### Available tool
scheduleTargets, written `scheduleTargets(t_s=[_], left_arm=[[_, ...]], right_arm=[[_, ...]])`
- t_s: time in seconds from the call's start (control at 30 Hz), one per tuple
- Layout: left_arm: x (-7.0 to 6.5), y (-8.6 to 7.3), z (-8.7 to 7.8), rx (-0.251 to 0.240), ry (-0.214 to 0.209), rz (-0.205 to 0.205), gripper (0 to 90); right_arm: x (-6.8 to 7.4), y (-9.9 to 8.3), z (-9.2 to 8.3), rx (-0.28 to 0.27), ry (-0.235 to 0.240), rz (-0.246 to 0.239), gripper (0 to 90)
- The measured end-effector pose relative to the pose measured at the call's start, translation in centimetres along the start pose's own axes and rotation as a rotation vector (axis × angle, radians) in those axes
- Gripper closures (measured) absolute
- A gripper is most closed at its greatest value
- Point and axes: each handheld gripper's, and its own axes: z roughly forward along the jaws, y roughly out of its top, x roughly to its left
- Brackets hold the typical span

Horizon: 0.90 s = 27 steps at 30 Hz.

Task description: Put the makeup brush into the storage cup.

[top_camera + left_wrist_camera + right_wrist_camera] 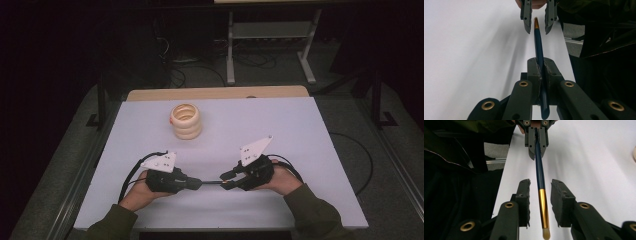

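Two-handed transfer of a slender brush above the white worktop [280, 125]. The left gripper [541, 70] has its fingers clenched on the dark blue handle of the brush [539, 42], holding it clear of the surface. The brush's long axis runs level from one gripper straight toward the other, gold ferrule and pale tip leading. In the right gripper view that ferrule end [543, 205] lies between the fingers [524, 195] of the right gripper [541, 202], roughly centred in the gap, with a visible space on each side: these fingers are released and touch nothing. The high view shows the same line-up, left gripper [196, 184] and right gripper [229, 179] facing tip to tip near the person's edge of the worktop, the brush bridging them. The coming move, judged from this, turns on the ferrule staying centred and parallel to the right fingers as they close. A stack of cream rings [186, 121] stands well apart, toward the far side.
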Motion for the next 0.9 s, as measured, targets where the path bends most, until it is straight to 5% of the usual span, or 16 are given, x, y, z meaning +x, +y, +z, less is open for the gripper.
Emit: scheduleTargets(t_s=[0.9], left_arm=[[-0.04,0.03,0.08,-0.009,-0.011,0.002,85.0]], right_arm=[[-0.31,-0.14,0.36,0.004,0.023,-0.026,82.1]])
